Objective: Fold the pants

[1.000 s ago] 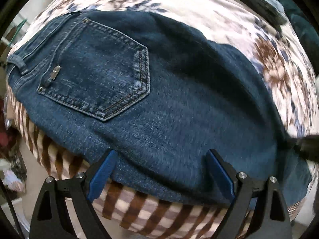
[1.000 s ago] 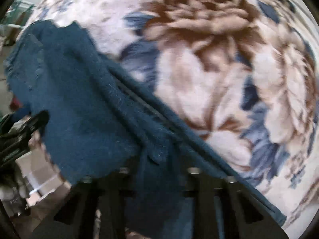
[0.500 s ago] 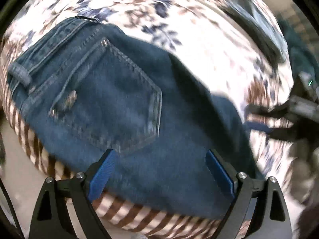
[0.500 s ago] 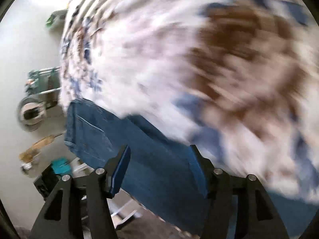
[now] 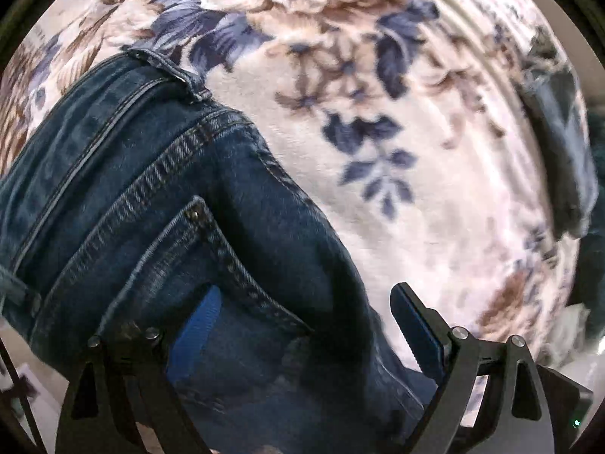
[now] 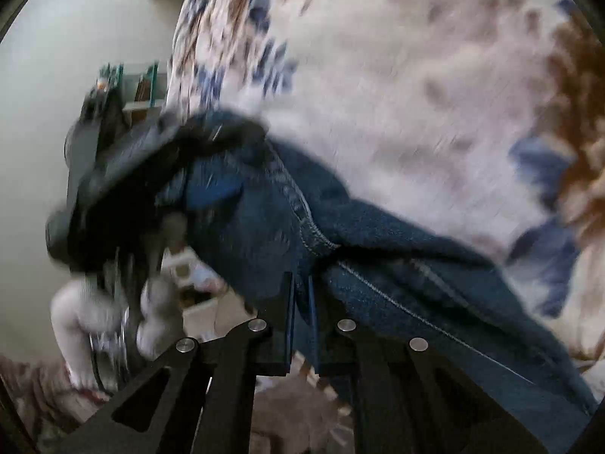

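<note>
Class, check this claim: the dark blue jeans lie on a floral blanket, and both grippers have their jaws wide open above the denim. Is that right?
Not quite. Only the left gripper is wide open over the jeans on the floral blanket. The right wrist view shows the right gripper shut on a denim fold.

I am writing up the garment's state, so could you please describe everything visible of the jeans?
The jeans are dark blue denim with pale contrast stitching, a riveted back pocket, a belt loop and a waistband. They lie on a floral blanket, near its edge. The left hand-held gripper stands open over the pocket area, gripping nothing. The right hand-held gripper is shut on a fold of denim beside a seam.
</note>
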`<state>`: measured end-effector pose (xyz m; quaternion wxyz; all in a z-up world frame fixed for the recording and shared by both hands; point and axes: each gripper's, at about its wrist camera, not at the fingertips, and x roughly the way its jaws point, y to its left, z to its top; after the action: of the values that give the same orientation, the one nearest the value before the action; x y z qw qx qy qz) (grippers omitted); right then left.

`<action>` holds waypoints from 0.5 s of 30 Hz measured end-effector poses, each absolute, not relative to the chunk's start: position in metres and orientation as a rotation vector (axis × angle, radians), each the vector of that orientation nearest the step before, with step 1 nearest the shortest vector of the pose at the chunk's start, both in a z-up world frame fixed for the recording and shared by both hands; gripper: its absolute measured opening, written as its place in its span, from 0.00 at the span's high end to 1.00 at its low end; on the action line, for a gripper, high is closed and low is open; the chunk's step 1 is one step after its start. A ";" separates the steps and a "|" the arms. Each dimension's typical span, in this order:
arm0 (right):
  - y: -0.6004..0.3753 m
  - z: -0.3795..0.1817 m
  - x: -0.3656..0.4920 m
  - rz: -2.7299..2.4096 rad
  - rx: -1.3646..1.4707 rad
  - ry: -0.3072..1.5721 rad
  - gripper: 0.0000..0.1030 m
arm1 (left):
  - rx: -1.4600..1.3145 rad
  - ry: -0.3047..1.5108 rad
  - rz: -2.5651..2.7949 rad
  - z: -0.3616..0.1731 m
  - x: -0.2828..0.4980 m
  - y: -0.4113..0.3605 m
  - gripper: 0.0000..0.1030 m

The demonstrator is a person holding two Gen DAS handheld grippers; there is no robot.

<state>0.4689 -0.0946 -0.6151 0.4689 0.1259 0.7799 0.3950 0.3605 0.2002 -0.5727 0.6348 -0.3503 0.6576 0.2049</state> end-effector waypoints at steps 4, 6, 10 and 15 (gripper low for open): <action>-0.112 -0.629 0.479 0.889 0.412 1.977 0.75 | -0.719 1.514 0.450 -0.577 0.356 0.194 0.11; -0.124 -0.633 0.494 0.841 0.527 1.950 0.50 | -0.703 1.515 0.440 -0.580 0.356 0.190 0.11; -0.117 -0.644 0.512 0.809 0.541 1.969 0.40 | -0.720 1.510 0.428 -0.580 0.350 0.191 0.11; -0.093 -0.686 0.505 0.809 0.627 2.126 0.39 | -0.729 1.429 0.411 -0.545 0.327 0.201 0.11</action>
<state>0.5051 -0.0925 -0.6861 0.3812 0.2458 0.8330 0.3168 0.3271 0.2007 -0.5448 0.6763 -0.3243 0.6356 0.1830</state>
